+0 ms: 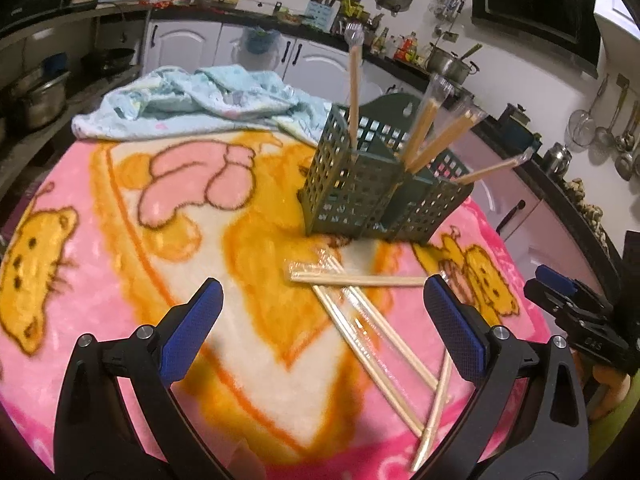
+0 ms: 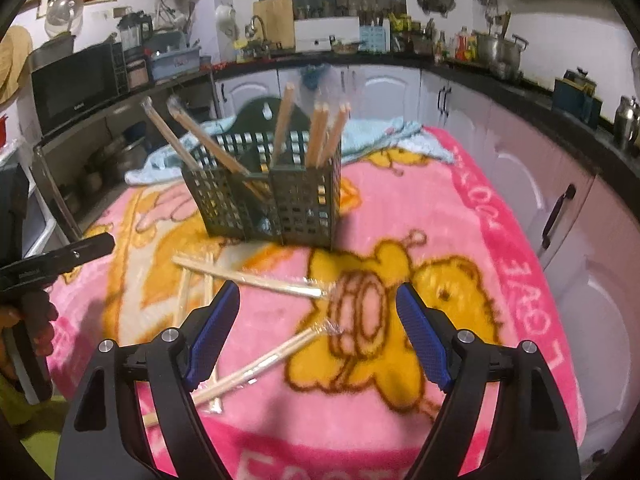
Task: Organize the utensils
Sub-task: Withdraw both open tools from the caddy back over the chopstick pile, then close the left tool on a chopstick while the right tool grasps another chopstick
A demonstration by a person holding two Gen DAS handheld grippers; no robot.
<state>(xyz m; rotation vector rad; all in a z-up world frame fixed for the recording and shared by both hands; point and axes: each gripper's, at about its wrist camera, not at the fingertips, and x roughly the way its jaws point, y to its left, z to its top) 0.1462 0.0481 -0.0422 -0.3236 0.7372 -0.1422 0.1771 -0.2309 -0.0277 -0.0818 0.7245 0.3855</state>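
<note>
Both the left gripper (image 1: pixel 323 322) and right gripper (image 2: pixel 318 330) hung with jaws spread wide and empty over loose wrapped chopsticks (image 1: pixel 360 280) on the pink blanket (image 1: pixel 100 264), the rest already upright in the green caddy (image 2: pixel 272 204).

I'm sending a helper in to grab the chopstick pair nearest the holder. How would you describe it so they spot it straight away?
On the pink cartoon blanket stands a dark green slotted holder with wrapped chopsticks upright in it. Just in front of its base lies one wrapped pair. Unlike the other loose pairs, which run away from the holder, this one lies crosswise, on top of their ends.
</note>
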